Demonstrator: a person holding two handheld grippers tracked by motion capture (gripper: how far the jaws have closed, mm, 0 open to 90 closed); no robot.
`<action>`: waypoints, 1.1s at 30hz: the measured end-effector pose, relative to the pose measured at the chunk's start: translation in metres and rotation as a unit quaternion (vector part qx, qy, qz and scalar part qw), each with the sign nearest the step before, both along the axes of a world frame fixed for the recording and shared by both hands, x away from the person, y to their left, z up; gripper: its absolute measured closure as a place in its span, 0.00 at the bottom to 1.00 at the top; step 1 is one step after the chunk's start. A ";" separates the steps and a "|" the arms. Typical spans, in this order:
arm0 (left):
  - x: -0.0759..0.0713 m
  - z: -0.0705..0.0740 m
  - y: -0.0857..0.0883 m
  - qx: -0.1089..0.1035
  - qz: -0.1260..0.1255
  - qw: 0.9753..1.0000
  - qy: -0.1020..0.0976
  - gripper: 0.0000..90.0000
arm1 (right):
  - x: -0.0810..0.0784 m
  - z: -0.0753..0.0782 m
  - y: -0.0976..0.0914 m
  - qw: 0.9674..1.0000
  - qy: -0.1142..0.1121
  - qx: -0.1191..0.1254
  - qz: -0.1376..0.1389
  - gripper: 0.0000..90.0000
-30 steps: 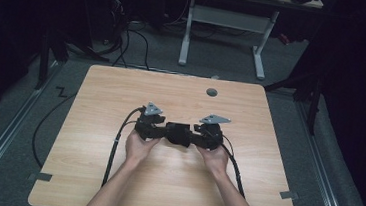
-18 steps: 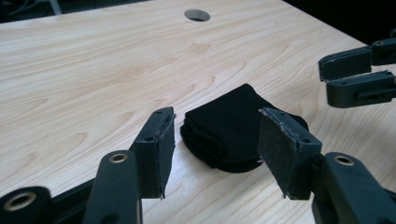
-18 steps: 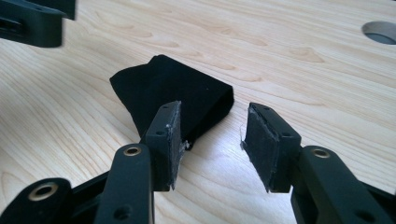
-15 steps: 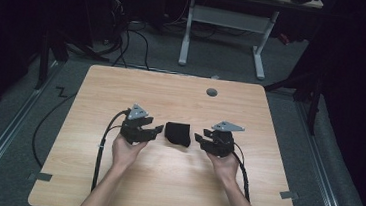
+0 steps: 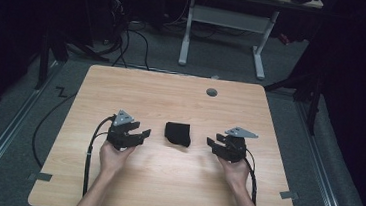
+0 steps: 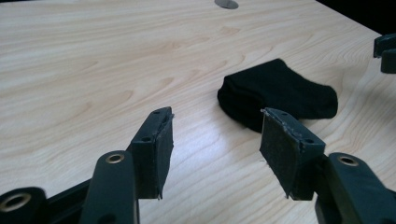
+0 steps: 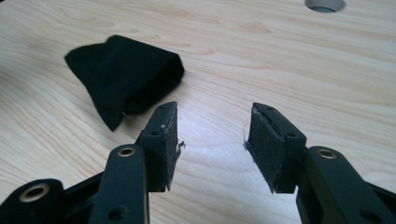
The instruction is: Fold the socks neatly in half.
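On the wooden table [image 5: 136,94], seen from the high view, a small folded black sock [image 5: 178,133] lies alone near the middle, a neat bundle that looks finished with, since neither tool touches it. The left gripper [image 5: 138,135] sits to one side of it and the right gripper [image 5: 213,145] to the other, each apart from the cloth, with the person's forearms coming in from the near edge and the hands low over the wood, jaws pointing inward toward the sock. Both sets of jaws have just been opening, and nothing lies between them. In the left gripper view, the two pads [image 6: 158,154] stand spread with bare tabletop in the gap, the sock [image 6: 280,93] resting just beyond and off to one side, the other gripper's tip [image 6: 385,52] peeking in at the far edge. In the right gripper view, the pads [image 7: 164,144] are likewise parted over bare wood, and the sock [image 7: 126,77] lies ahead and aside, one folded end facing the camera. I'd judge the fold is done and the hands are backing off.
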State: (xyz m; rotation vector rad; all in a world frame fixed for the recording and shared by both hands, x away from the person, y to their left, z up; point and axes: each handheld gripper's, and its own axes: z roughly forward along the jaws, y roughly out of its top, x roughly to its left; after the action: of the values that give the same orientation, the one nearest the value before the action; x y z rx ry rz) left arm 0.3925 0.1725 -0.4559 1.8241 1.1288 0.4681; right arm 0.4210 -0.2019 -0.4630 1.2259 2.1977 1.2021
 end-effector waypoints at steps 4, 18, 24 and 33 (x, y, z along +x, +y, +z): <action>-0.003 -0.006 0.007 -0.006 0.004 1.000 0.002 0.48 | -0.001 -0.005 -0.011 1.000 0.004 0.000 -0.013 0.58; -0.007 -0.024 0.028 -0.003 0.035 0.999 0.027 0.48 | -0.008 -0.022 -0.036 0.999 0.014 -0.020 -0.047 0.57; -0.008 -0.034 0.036 0.003 0.056 0.998 0.041 0.48 | -0.008 -0.031 -0.047 0.997 0.020 -0.035 -0.066 0.56; -0.009 -0.043 0.045 0.021 0.085 0.995 0.045 0.47 | -0.010 -0.034 -0.049 0.994 0.014 -0.074 -0.074 0.53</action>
State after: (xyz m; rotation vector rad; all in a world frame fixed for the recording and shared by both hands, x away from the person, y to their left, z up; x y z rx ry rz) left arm 0.3837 0.2179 -0.4993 1.8088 1.3534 0.5159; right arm 0.4108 -0.2506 -0.4975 1.3238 2.1310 0.9512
